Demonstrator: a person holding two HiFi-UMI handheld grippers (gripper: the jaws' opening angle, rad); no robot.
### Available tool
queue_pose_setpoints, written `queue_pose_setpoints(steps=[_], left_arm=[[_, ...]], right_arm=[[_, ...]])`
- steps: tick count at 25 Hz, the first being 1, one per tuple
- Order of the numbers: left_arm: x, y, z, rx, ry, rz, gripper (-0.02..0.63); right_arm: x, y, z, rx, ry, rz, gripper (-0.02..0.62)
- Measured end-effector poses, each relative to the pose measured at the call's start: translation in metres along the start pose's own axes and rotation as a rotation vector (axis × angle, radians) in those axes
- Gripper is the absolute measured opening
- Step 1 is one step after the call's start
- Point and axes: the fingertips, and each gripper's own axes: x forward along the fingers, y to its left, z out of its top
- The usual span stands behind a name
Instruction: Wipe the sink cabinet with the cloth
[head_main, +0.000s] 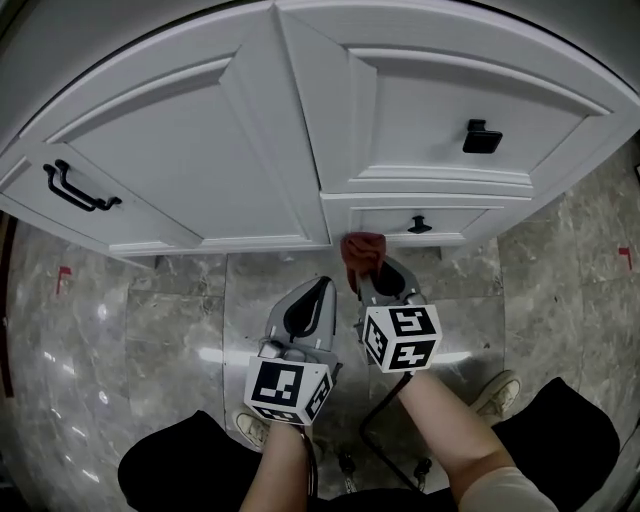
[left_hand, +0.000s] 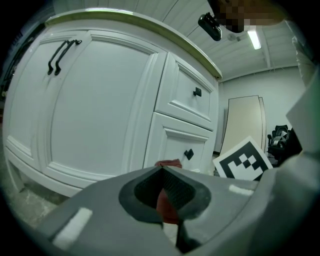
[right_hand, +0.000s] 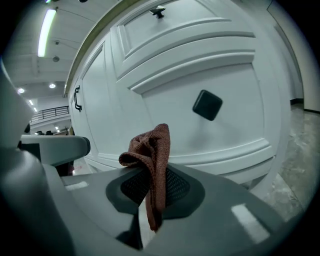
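Note:
The white sink cabinet (head_main: 200, 170) fills the upper part of the head view, with a wide door on the left and two drawers on the right. My right gripper (head_main: 372, 272) is shut on a red-brown cloth (head_main: 362, 250), held bunched at the lower drawer's bottom left corner. In the right gripper view the cloth (right_hand: 150, 150) sticks up from the jaws (right_hand: 152, 175), below and left of the black knob (right_hand: 207, 105). My left gripper (head_main: 320, 288) is just to the left, shut, with nothing clearly held. Its own view (left_hand: 162, 172) faces the cabinet door (left_hand: 95, 110).
Black bar handles (head_main: 78, 188) sit on the far left door and black knobs (head_main: 482, 137) on the drawers. A grey marble floor (head_main: 150, 330) lies below. The person's shoes (head_main: 497, 392) and knees are close behind the grippers. A black cable (head_main: 375, 435) loops on the floor.

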Motion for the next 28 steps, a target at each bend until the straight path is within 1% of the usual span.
queue_pose_setpoints(steps=[3, 5, 8, 11, 16, 22, 28], left_arm=[[-0.006, 0.007, -0.003, -0.001, 0.005, 0.011, 0.000], [-0.010, 0.009, -0.007, 0.011, 0.015, 0.014, 0.000], [-0.014, 0.012, -0.008, 0.046, 0.021, 0.013, 0.000], [-0.015, 0.012, -0.013, 0.033, 0.020, 0.005, 0.000], [-0.011, 0.006, -0.016, 0.027, 0.027, -0.011, 0.000], [0.003, -0.015, -0.020, 0.029, 0.041, -0.048, 0.000], [0.019, -0.039, -0.024, 0.041, 0.059, -0.087, 0.000]], right_arm=[[0.014, 0.018, 0.000, -0.006, -0.007, 0.036, 0.078], [0.021, 0.024, 0.001, -0.006, -0.010, 0.045, 0.078], [0.029, 0.024, 0.004, -0.024, -0.013, 0.028, 0.078], [0.029, 0.018, 0.003, -0.057, -0.009, 0.005, 0.078], [0.021, -0.015, -0.003, 0.001, 0.011, -0.055, 0.078], [0.004, -0.049, 0.004, -0.028, 0.005, -0.097, 0.080], [-0.015, -0.086, 0.008, -0.021, -0.004, -0.147, 0.080]])
